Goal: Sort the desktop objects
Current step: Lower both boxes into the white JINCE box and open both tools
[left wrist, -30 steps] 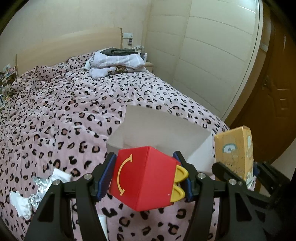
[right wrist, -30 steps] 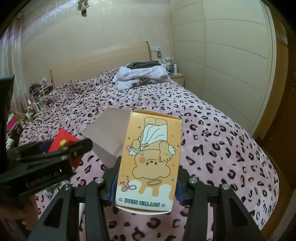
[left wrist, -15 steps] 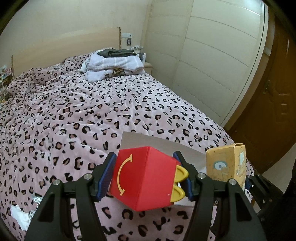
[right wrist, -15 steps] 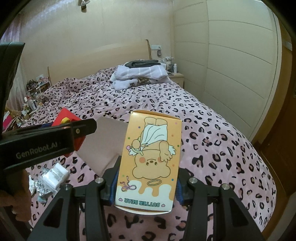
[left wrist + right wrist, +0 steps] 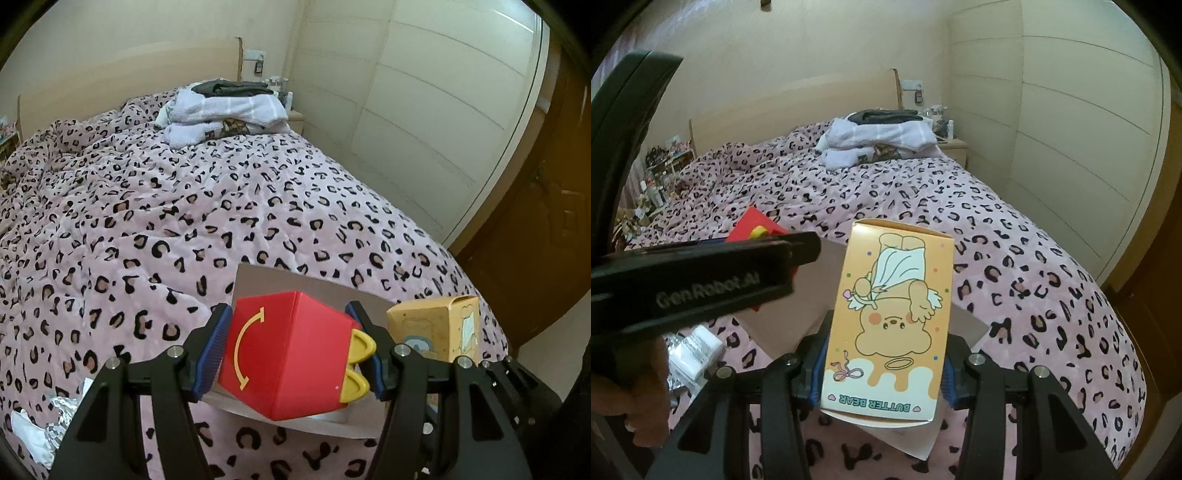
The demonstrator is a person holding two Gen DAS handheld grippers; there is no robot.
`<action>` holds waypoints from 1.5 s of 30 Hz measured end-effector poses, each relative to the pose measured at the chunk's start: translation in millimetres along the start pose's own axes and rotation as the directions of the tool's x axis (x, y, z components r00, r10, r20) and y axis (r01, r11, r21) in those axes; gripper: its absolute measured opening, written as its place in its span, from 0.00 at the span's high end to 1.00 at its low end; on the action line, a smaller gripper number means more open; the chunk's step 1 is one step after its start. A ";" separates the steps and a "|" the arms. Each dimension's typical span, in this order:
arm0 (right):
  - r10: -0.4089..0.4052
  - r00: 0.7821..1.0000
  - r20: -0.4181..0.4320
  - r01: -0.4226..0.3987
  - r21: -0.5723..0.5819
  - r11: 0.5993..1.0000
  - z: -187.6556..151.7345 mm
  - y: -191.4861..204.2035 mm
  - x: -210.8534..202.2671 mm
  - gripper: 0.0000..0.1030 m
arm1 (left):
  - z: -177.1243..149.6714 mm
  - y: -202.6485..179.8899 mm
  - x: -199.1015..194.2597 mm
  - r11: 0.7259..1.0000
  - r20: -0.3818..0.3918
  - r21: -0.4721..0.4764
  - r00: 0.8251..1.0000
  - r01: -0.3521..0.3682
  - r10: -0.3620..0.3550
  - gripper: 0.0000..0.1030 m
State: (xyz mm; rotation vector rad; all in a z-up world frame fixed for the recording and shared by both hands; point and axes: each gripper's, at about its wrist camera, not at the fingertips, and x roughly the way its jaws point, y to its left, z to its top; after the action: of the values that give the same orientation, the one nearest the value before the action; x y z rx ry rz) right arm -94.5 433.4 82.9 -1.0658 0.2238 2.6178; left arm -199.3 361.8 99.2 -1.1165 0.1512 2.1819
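Two grippers hang side by side over the near end of a bed, each with a box clamped between its fingers. The left gripper (image 5: 295, 354) grips a red box (image 5: 284, 354) with yellow handles and a yellow arrow. The right gripper (image 5: 882, 369) grips an orange Butter Bear box (image 5: 890, 317), its picture upside down toward the camera. Both boxes are above an open white cardboard box (image 5: 314, 288) that lies on the leopard-print bedspread (image 5: 184, 206). Just left of it on the bedspread lie crumpled silvery wrappers (image 5: 55, 421) and white bits. At the far end of the bed, by the headboard (image 5: 122, 77), a pile of folded clothes (image 5: 225, 110) sits near a nightstand (image 5: 955, 147).
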 end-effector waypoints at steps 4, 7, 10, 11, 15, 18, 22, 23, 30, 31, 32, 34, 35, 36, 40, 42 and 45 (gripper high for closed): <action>0.001 1.000 -0.014 -0.001 -0.005 1.000 -3.2 1.6 7.3 0.54 | -5.3 -1.8 7.9 1.000 -0.015 0.009 1.000 0.000 0.000 0.38; 0.000 1.000 -0.025 0.000 -0.006 1.000 -5.0 1.4 13.1 0.54 | -8.6 -4.3 13.5 1.000 -0.025 0.022 1.000 -0.006 0.006 0.38; -0.002 0.999 -0.035 0.002 -0.008 1.000 -7.0 0.7 18.7 0.54 | -11.2 -5.3 18.2 1.000 -0.036 0.025 0.999 -0.004 0.005 0.38; -0.002 0.999 -0.040 0.002 -0.008 1.000 -8.2 0.0 20.7 0.54 | -12.2 -5.3 20.5 1.000 -0.041 0.027 0.999 -0.005 0.006 0.38; -0.002 0.998 -0.057 0.002 -0.005 1.000 -12.5 -3.4 28.1 0.54 | -15.4 -4.2 27.6 1.000 -0.057 0.024 0.998 -0.004 0.005 0.38; 0.000 0.998 -0.068 0.000 0.000 1.000 -15.0 -6.0 32.8 0.54 | -17.1 -3.6 31.8 1.000 -0.064 0.026 0.998 -0.006 0.007 0.38; 0.002 0.997 -0.073 -0.002 0.003 1.000 -17.0 -7.6 36.6 0.54 | -18.4 -3.7 35.6 0.999 -0.068 0.032 0.997 -0.016 0.018 0.38; 0.002 0.997 -0.074 -0.002 0.000 1.000 -17.3 -7.2 37.0 0.54 | -18.4 -3.9 35.7 0.999 -0.068 0.033 0.997 -0.016 0.018 0.38; 0.021 0.996 -0.081 -0.020 0.008 1.000 -17.3 -7.0 38.9 0.53 | -19.3 -6.0 36.5 0.999 -0.077 0.044 0.997 -0.017 0.020 0.38; 0.021 0.997 -0.078 -0.020 0.010 1.000 -17.4 -7.6 38.6 0.53 | -19.5 -5.9 36.9 0.999 -0.080 0.044 0.997 -0.020 0.023 0.38; 0.019 0.997 -0.077 -0.019 0.010 1.000 -17.3 -7.8 38.5 0.53 | -19.6 -6.1 37.0 0.999 -0.080 0.046 0.996 -0.022 0.025 0.37; 0.016 0.997 -0.078 -0.015 0.005 1.000 -17.2 -7.8 38.4 0.53 | -19.9 -6.9 37.1 0.998 -0.078 0.052 0.997 -0.024 0.028 0.37; 0.015 0.997 -0.079 -0.015 0.001 1.000 -17.0 -7.4 38.5 0.53 | -19.9 -7.2 37.4 0.998 -0.078 0.053 0.997 -0.024 0.028 0.37; 0.014 0.997 -0.080 -0.015 -0.004 1.000 -16.8 -7.0 38.7 0.53 | -19.8 -7.5 37.6 0.998 -0.079 0.054 0.996 -0.024 0.029 0.37; 0.005 0.997 -0.080 -0.006 -0.009 1.000 -15.2 -5.9 37.7 0.52 | -19.3 -8.7 38.1 0.998 -0.077 0.058 0.997 -0.025 0.029 0.30; 0.001 0.996 -0.090 -0.002 -0.007 1.000 -14.6 -6.6 38.2 0.51 | -18.0 -8.7 35.3 0.998 -0.062 0.054 0.998 -0.018 0.021 0.20; -0.004 0.995 -0.099 0.003 -0.009 1.000 -14.1 -7.9 36.9 0.50 | -15.4 -10.0 31.0 0.998 -0.045 0.055 0.999 -0.020 0.022 0.16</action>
State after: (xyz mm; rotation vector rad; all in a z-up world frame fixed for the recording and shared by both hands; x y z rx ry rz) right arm -107.6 445.3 46.7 -1.1992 0.2324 2.5682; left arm -195.4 379.5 68.0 -1.1389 0.2421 2.1590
